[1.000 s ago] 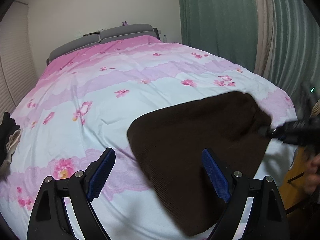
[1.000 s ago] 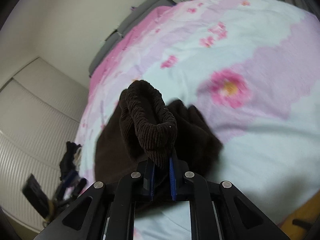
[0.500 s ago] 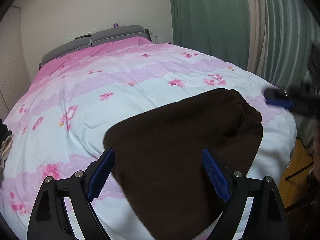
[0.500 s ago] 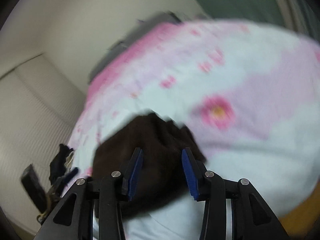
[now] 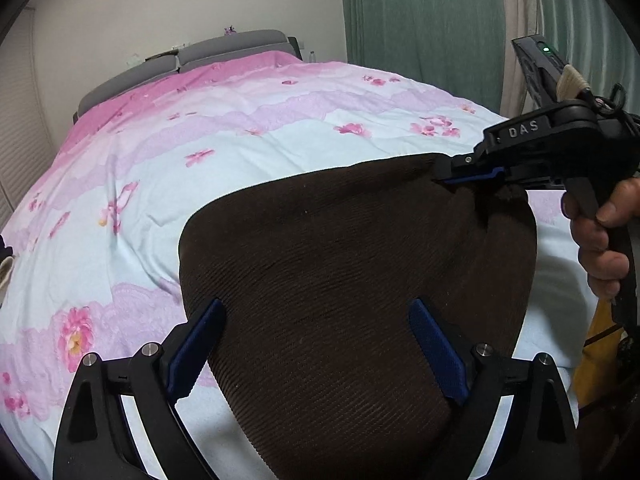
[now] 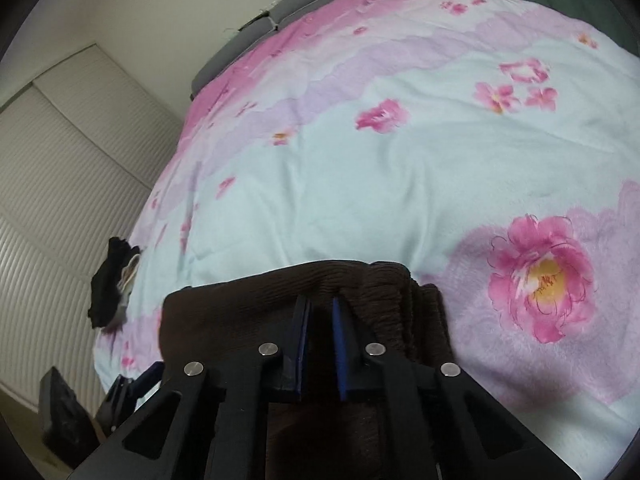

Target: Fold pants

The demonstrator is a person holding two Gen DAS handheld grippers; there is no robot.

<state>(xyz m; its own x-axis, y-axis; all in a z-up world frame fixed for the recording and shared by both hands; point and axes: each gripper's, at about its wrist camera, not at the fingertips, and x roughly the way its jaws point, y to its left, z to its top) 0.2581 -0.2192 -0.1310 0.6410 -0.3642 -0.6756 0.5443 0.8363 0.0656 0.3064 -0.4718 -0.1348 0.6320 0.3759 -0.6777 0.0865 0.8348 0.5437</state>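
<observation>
Dark brown corduroy pants (image 5: 340, 260) lie folded flat on the flowered bed cover (image 5: 240, 160), near the bed's foot. My left gripper (image 5: 316, 308) hovers above their near part, its blue pads wide apart and still opening, touching nothing. In the left wrist view, a hand (image 5: 600, 240) holds my right gripper (image 5: 452, 172) at the pants' far right corner. Seen from the right wrist, my right gripper (image 6: 320, 300) is shut, pinching the gathered waistband edge of the pants (image 6: 240, 300).
The pink and pale blue bed cover (image 6: 400, 180) stretches back to a grey headboard (image 5: 232, 46). A dark clothes pile (image 6: 110, 280) lies at the bed's left edge. Green curtains (image 5: 420, 20) hang on the right, and white closet doors (image 6: 60, 160) stand to the left.
My right gripper let go of the raised waistband, moved across, and shut again on the pants' edge. The pants now lie flat. My left gripper sank closer over them.
</observation>
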